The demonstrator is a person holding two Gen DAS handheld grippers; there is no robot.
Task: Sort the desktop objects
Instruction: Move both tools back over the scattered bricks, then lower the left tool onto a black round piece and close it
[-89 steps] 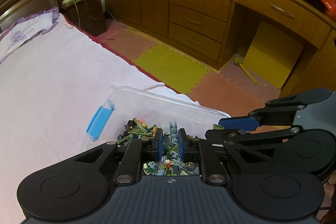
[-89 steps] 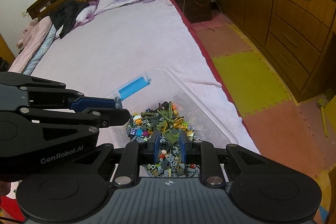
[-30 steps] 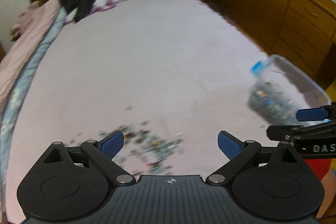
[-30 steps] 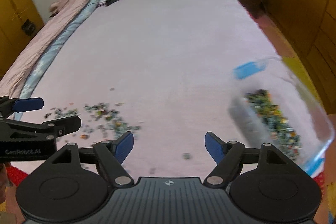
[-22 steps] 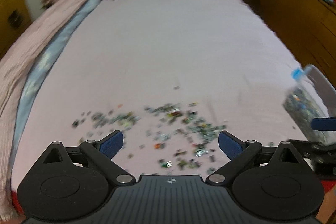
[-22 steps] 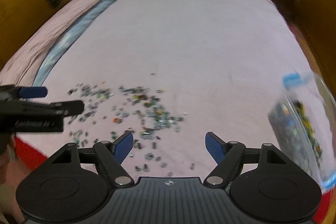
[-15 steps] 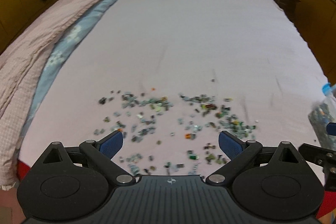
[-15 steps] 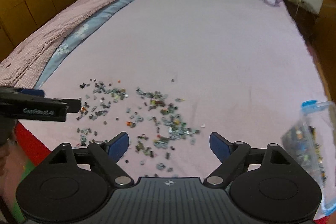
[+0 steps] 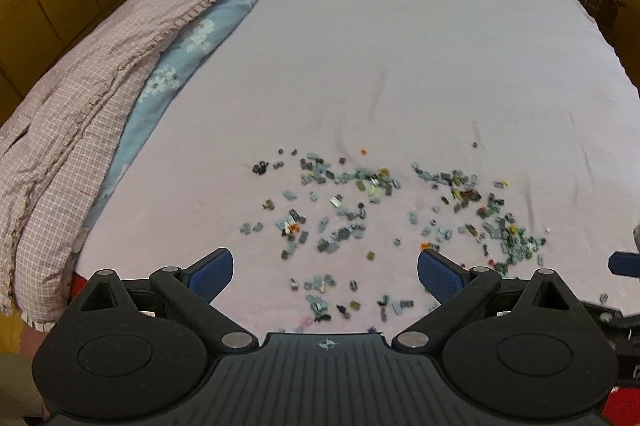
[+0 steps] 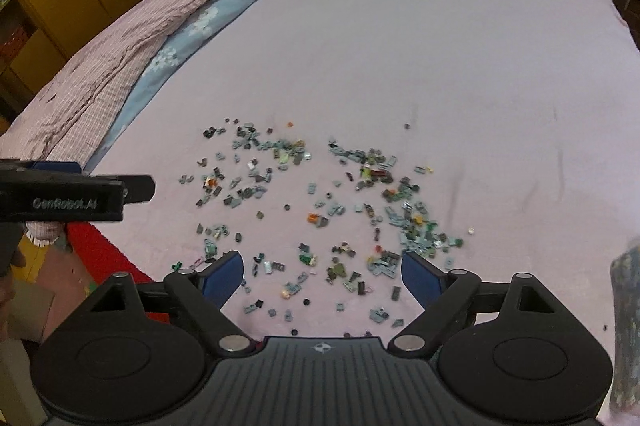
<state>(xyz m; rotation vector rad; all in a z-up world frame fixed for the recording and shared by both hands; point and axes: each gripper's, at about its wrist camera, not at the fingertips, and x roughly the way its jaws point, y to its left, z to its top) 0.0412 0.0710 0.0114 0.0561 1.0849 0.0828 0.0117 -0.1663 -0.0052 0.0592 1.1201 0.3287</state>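
While hovering over the near end of the pink bedsheet (image 9: 400, 46), standing with blue pads spread wide and nothing between them, both the left gripper (image 9: 325, 268) and the right gripper (image 10: 322, 268), jaws having just been opening further. Lying scattered just beyond and partly between the fingertips, the small building-brick pieces (image 10: 320, 210), stretching in a loose band running left to right across the sheet. Sitting nearer the right-hand clump, by this reading, the right gripper, with the left-hand pieces falling closer to the left gripper.
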